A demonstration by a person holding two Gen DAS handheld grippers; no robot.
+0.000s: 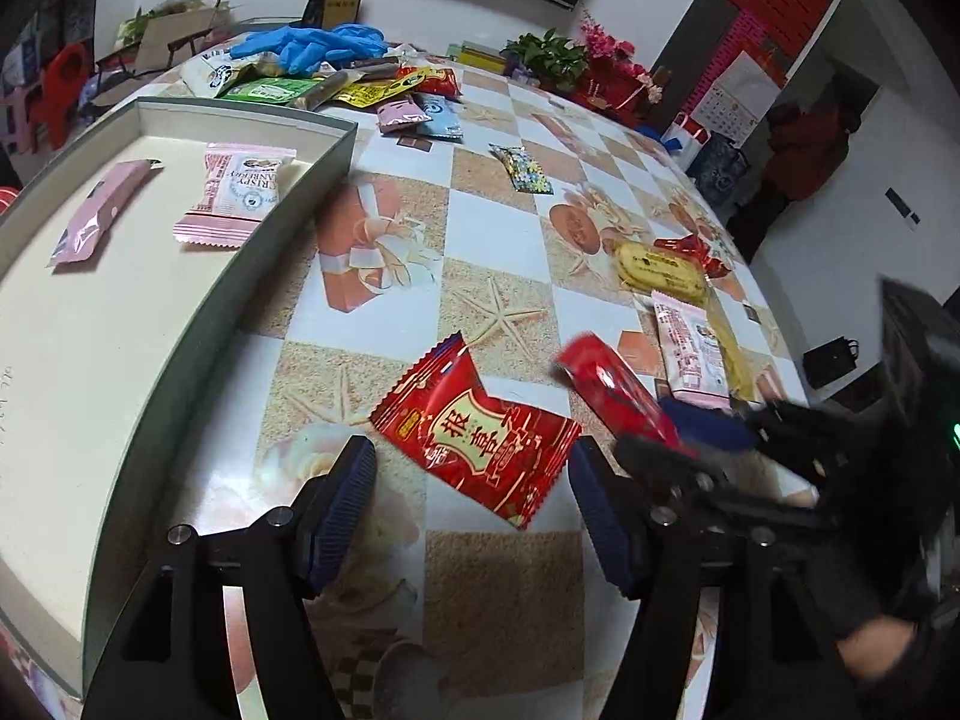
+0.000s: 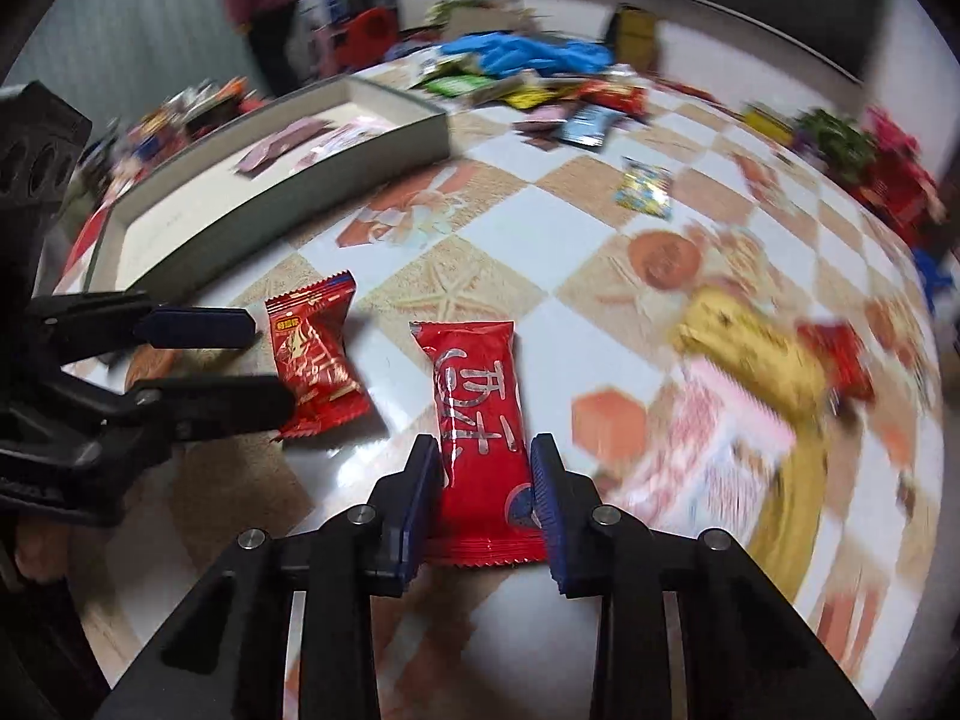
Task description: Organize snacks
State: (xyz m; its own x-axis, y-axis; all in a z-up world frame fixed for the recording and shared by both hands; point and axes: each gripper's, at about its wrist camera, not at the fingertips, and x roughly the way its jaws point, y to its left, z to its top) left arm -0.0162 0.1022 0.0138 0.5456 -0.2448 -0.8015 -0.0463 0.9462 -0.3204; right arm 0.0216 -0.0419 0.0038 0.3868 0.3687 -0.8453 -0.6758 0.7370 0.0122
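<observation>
step: picking loose snacks off the counter [image 1: 510, 588] for the grey box [image 1: 288, 210]. left gripper [image 1: 471, 480] fingers stand wide apart, holding nothing, the red gold-print packet [image 1: 480, 432] lying flat between and just ahead of them. right gripper [image 2: 480, 480] fingers are nearly closed, clamped on both edges of the long red packet [image 2: 477, 414]. likely next: lift it to the box, left fingers must close on theirs.

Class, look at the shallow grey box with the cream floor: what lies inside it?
Inside the shallow grey cardboard box lie two snacks: a plain pink foil bar and a pink-and-white printed packet. The near end of the box runs out of view, so anything there is unseen.
</observation>
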